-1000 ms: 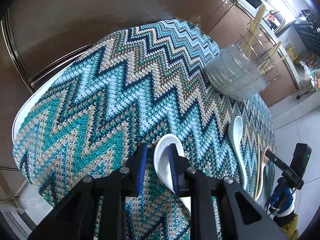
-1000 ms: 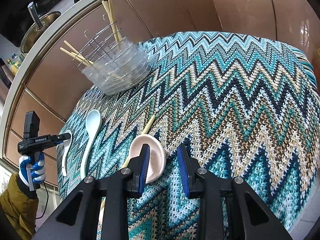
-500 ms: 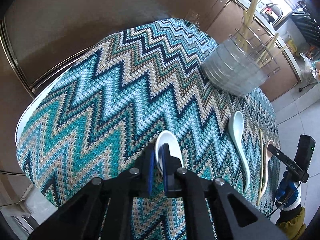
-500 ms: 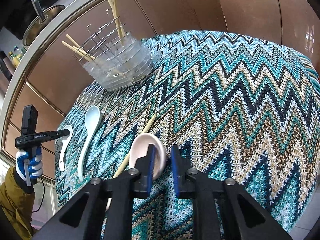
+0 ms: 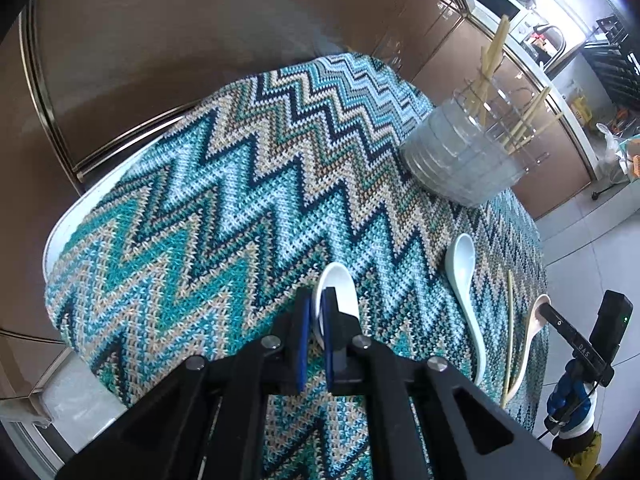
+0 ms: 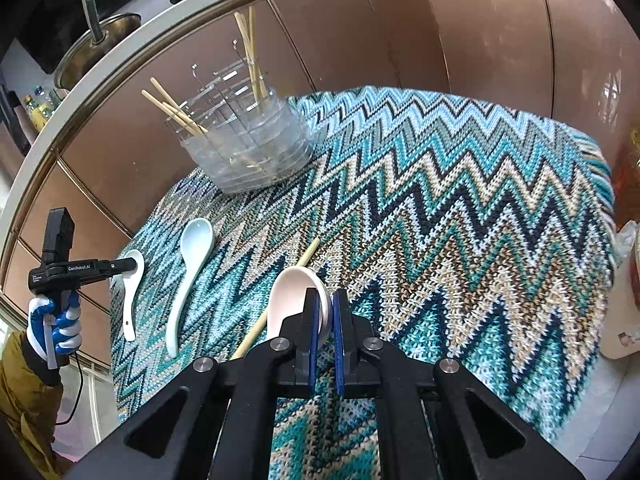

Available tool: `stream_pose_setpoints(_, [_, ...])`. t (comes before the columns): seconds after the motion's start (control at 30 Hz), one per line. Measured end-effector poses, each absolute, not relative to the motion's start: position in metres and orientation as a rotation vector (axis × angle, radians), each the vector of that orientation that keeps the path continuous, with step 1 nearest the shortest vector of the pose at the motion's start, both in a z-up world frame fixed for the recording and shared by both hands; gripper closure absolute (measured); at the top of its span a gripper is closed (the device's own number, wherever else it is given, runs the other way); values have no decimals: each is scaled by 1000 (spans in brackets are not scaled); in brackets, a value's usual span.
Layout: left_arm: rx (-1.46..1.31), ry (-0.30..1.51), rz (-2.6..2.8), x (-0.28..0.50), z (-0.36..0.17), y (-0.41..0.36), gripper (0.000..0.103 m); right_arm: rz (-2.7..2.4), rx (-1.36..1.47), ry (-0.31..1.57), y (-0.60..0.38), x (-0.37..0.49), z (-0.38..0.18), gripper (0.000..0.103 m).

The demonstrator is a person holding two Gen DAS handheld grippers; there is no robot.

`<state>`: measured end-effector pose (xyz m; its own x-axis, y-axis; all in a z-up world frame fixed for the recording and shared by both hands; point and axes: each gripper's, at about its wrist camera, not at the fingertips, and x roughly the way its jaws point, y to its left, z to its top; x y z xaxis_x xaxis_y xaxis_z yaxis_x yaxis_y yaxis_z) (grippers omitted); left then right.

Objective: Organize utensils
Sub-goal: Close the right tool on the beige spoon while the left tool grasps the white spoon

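Note:
My left gripper [image 5: 317,308] is shut on the rim of a white soup spoon [image 5: 340,286] that lies on the zigzag cloth [image 5: 240,208]. My right gripper [image 6: 326,306] is shut on the rim of a cream soup spoon [image 6: 288,296]. A loose chopstick [image 6: 310,252] lies beside that spoon. Between the two held spoons rests a pale blue spoon [image 6: 192,256], also seen as the pale blue spoon [image 5: 464,276] in the left wrist view. The right wrist view shows the left gripper [image 6: 130,266] at the white spoon [image 6: 132,300].
A clear utensil caddy [image 5: 460,164] with a wire rack and upright chopsticks stands at the cloth's far side, seen too as the caddy [image 6: 256,152]. Brown cabinet fronts [image 6: 400,40] curve behind the table. A gloved hand [image 6: 56,320] holds the left gripper.
Both grippers' jaws closed from partly open onto the rims of their spoons. The spoons still lie on the cloth in about the same places.

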<state>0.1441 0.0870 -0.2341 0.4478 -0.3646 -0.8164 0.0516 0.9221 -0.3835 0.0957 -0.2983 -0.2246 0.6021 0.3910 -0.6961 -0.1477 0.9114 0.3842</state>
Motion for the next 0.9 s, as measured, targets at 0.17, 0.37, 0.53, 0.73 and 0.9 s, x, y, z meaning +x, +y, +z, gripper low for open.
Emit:
stream_pose_setpoints(0.17, [-343, 1044, -258, 136, -221, 93, 98, 298, 284, 840, -296, 84, -208, 96])
stream_pose_setpoints(0.37, [-348, 1009, -257, 126, -207, 98, 98, 273, 269, 809, -296, 67, -190, 96])
stream_pose_setpoints(0.53, [-360, 976, -256, 116, -193, 103, 98, 251, 256, 781, -296, 51, -174, 96])
stream_pose_setpoints(0.73, [-369, 934, -251, 105, -174, 107, 98, 225, 241, 747, -295, 31, -154, 96])
stream_pose_setpoints(0.9, [-381, 893, -252, 100, -156, 110, 98, 214, 228, 718, -289, 21, -137, 96])
